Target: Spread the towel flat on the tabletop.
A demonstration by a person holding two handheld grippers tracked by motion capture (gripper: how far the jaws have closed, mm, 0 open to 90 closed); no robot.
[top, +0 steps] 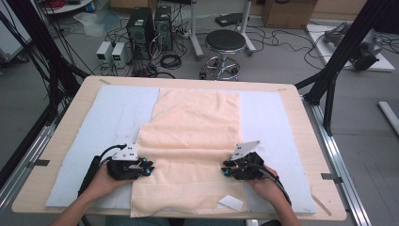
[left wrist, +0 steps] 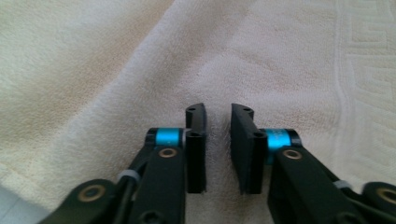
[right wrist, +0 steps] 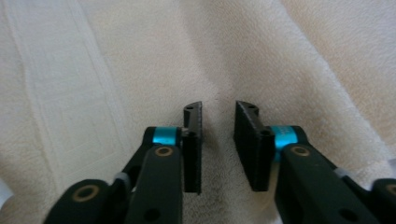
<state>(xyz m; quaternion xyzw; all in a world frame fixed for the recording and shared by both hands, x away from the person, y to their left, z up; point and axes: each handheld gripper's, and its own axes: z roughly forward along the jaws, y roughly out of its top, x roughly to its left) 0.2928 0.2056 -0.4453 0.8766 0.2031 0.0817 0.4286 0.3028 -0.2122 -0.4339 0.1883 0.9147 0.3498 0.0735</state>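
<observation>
While the peach towel [top: 193,141] lies half-folded mid-table, soft and limp, I note left gripper [top: 147,168] and right gripper [top: 227,168] slightly parted, gripping nothing; best pinched at the fold's side edges

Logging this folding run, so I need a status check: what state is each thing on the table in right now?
towel: lying on the table, near part folded over so a doubled, wider band lies across the front.
left gripper: jaws slightly apart, over the towel's left edge, nothing between them.
right gripper: jaws slightly apart, over the towel's right side, nothing between them.
white label: flat by the towel's near right corner.
</observation>
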